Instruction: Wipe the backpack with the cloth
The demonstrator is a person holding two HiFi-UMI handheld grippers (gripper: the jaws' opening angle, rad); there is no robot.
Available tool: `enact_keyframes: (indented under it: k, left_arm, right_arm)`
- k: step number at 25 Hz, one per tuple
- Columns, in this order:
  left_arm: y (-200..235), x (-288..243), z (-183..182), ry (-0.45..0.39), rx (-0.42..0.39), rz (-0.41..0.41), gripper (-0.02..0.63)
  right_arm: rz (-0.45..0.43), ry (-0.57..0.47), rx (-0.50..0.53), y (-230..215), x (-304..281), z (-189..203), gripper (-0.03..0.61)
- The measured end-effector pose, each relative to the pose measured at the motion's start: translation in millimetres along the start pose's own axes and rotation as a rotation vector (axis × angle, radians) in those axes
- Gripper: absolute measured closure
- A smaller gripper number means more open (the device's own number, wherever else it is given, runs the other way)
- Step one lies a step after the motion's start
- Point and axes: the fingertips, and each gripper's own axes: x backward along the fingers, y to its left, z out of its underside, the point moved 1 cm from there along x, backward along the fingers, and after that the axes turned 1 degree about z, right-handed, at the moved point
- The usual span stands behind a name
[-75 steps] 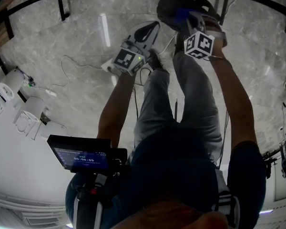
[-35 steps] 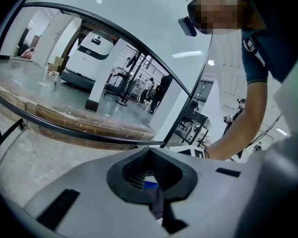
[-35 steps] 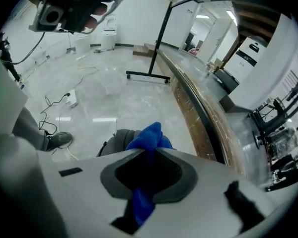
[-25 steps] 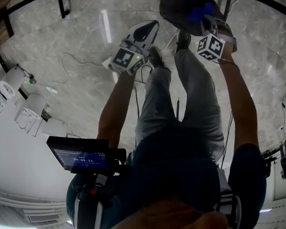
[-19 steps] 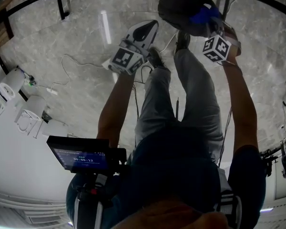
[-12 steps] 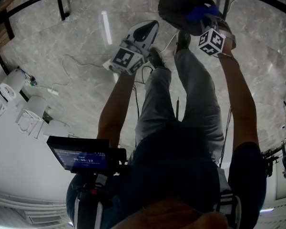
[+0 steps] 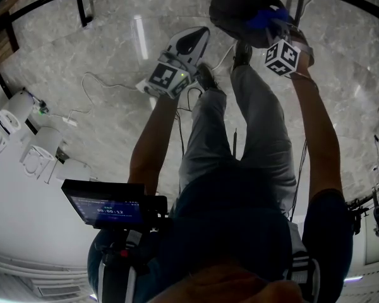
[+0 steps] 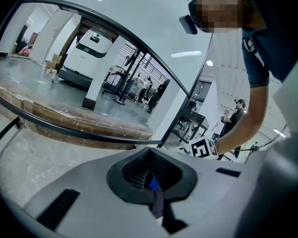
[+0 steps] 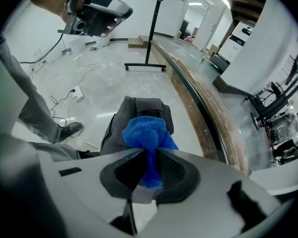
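A dark grey backpack point(image 7: 237, 14) stands on the marble floor at the top of the head view, just beyond the person's shoes. My right gripper point(image 7: 273, 29) points steeply down at its top and is shut on a bunched blue cloth point(image 7: 265, 19). In the right gripper view the cloth point(image 9: 145, 133) bulges out of the gripper point(image 9: 148, 151) and lies against the backpack point(image 9: 139, 110). My left gripper point(image 7: 199, 38) hangs in the air left of the backpack, away from it. In its own view the left gripper point(image 8: 149, 152) has its jaw tips together with nothing held.
The person's legs and shoes point(image 7: 205, 77) stand between the two grippers. Cables point(image 7: 95, 84) trail over the floor at the left, near white devices point(image 7: 6, 122). A long wooden counter with a black frame point(image 9: 198, 88) runs just right of the backpack.
Over three seconds my right gripper has carried the cloth rightward across the backpack's top, with small back-and-forth shifts in the last second. The left gripper has stayed still.
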Motion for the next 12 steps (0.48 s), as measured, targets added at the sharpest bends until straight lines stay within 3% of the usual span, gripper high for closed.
enact_keyframes:
  k: [12]
  left_arm:
    - [0.9, 0.6, -3.4, -0.001, 0.010, -0.017, 0.612]
  right_arm:
    - [-0.021, -0.004, 0.023, 0.4, 14.4, 0.3, 0.511]
